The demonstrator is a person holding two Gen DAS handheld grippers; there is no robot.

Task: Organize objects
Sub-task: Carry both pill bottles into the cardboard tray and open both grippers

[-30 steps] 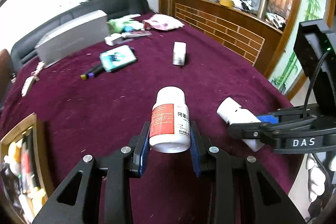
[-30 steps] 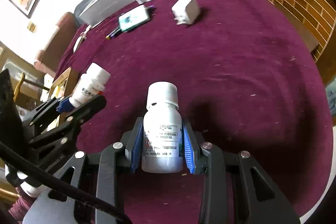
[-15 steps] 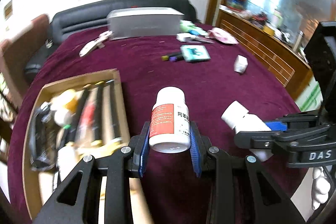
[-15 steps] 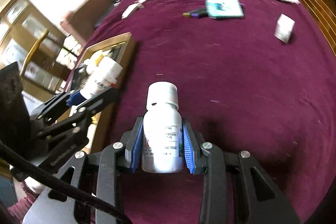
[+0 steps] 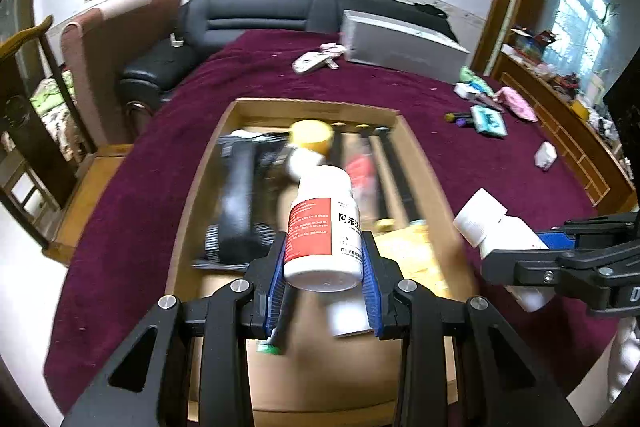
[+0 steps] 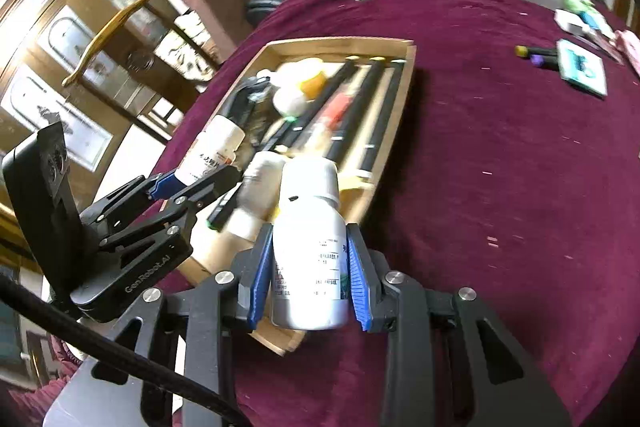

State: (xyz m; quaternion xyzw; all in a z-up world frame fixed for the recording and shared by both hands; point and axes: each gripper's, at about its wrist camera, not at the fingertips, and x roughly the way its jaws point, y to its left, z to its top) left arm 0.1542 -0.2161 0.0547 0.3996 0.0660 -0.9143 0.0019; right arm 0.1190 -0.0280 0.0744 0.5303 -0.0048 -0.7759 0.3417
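My left gripper is shut on a white pill bottle with a red label and holds it above the wooden tray. It also shows in the right wrist view, over the tray's left side. My right gripper is shut on a white medicine bottle, held above the tray's near right corner. In the left wrist view that bottle hangs beside the tray's right edge. The tray holds black pens, a yellow-capped bottle, a dark brush and other small items.
The tray lies on a maroon tablecloth. Farther back lie a grey box, a white remote-like object, a teal packet, markers, a small white box and a pink pouch. A black sofa stands behind the table.
Both grippers have swung left with their bottles, from over the open tablecloth to over the wooden tray. Both grips are unchanged.
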